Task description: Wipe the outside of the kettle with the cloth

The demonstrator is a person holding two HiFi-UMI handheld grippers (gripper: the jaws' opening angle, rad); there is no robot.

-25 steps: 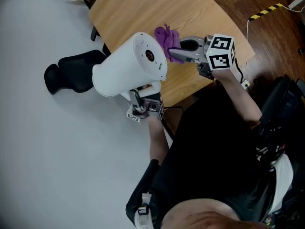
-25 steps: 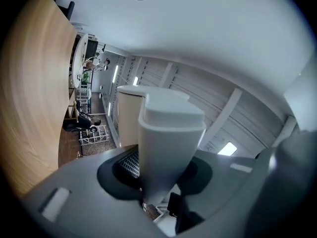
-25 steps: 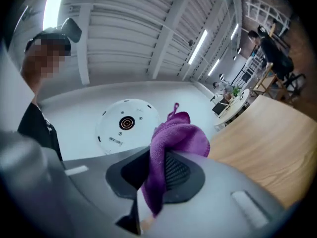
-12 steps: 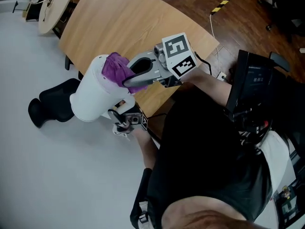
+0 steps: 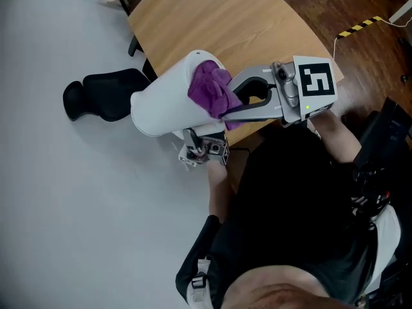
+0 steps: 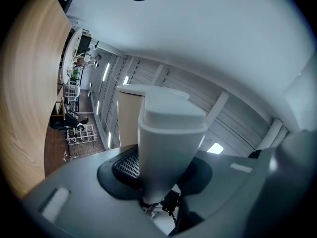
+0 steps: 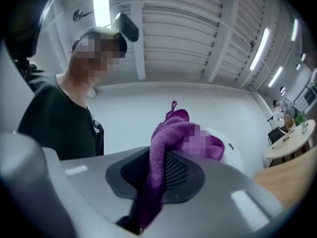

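Note:
In the head view a white kettle (image 5: 164,102) hangs tilted over the table's near edge, its round end toward the table. My left gripper (image 5: 192,137) is under it, shut on the kettle's white handle (image 6: 166,143), which fills the gap between the jaws of the left gripper (image 6: 158,185). A purple cloth (image 5: 211,92) lies bunched against the kettle's upper side. My right gripper (image 5: 225,113) is shut on that cloth (image 7: 166,143); the fabric hangs down between the jaws of the right gripper (image 7: 151,187). Behind the cloth shows a bit of the kettle (image 7: 233,155).
A curved wooden table (image 5: 244,24) lies beyond the kettle. A black chair (image 5: 103,95) stands on the pale floor at the left. Yellow-black tape (image 5: 360,24) marks the dark wood floor at the upper right. The person's black-clad body fills the lower right.
The right gripper has risen with the cloth, from beyond the kettle's round end onto its upper side. The left gripper still holds the handle and has barely moved.

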